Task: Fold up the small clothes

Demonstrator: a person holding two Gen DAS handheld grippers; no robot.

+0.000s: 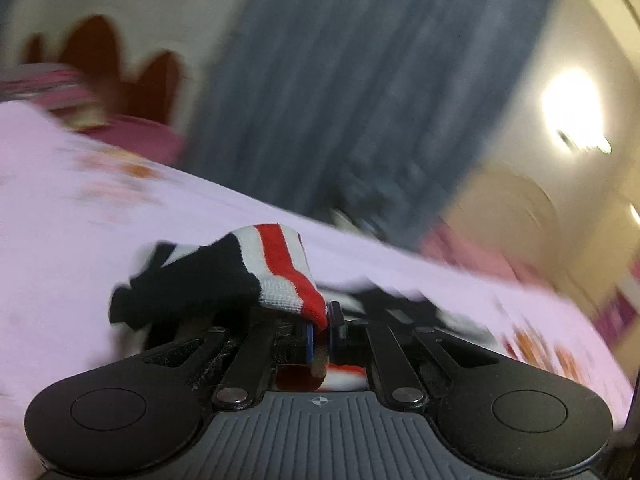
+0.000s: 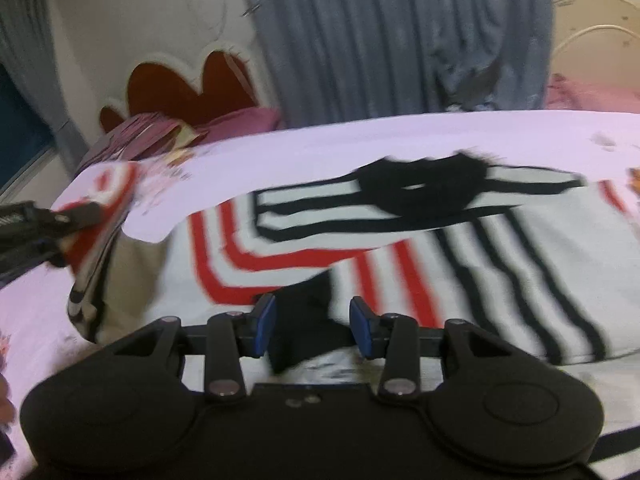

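At far left the left gripper pinches the sweater's striped cuff, lifted off the bed, while the garment sprawls rightward, directly ahead of the half-spread right gripper, black hem cloth between its pads.

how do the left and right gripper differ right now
The left gripper has its jaws shut on the striped garment's red-and-white cuff; the right gripper has its jaws apart around a black fold, pads not pressing. The left lifts its cloth off the bed sheet; the right sits low over the flat garment. Both have blue pads.
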